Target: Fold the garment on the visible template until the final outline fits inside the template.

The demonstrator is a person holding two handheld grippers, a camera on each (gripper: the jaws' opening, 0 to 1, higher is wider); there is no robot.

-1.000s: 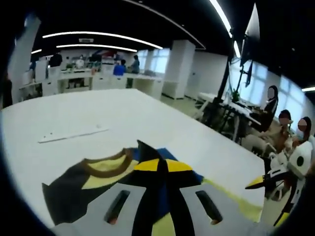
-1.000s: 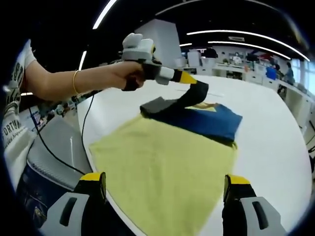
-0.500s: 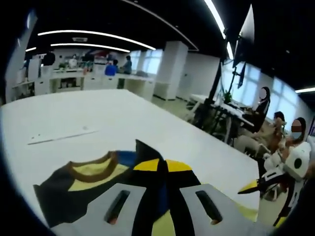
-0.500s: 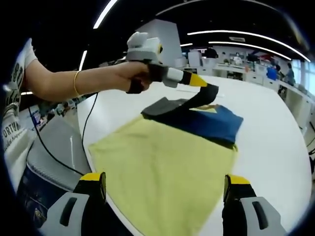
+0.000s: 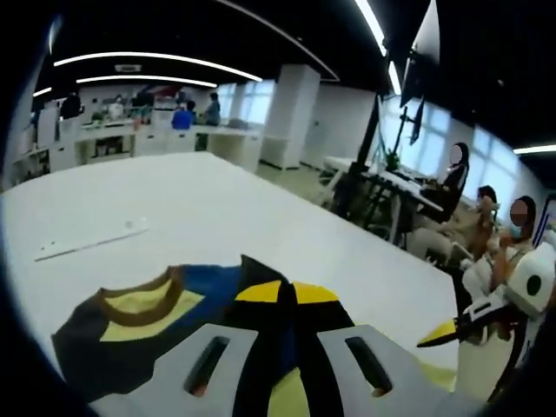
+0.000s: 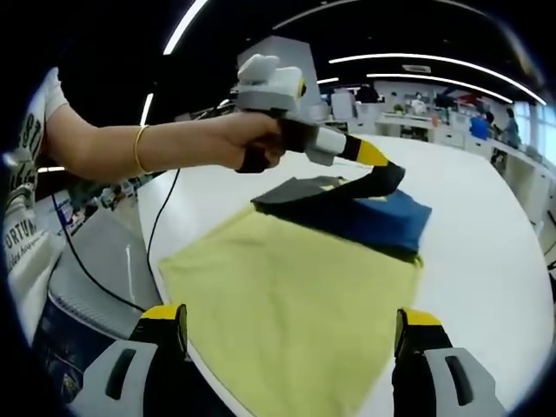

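Note:
The garment lies on the white table, showing dark and blue panels and a brown-trimmed collar with yellow inside. My left gripper is shut on a dark flap of it. In the right gripper view, that left gripper holds the dark flap lifted above the folded blue part, with a dark panel flat beside it. A broad yellow spread of cloth runs toward me; I cannot tell whether it is garment or template. My right gripper hovers open over its near edge, holding nothing.
A hand and forearm with a bangle hold the left gripper. A black cable hangs off the table's left edge. A thin white strip lies farther out on the table. People sit at desks beyond the table's right side.
In the right gripper view, the left gripper has carried the dark flap to the right, farther over the blue fold. The right gripper has stayed open in place.

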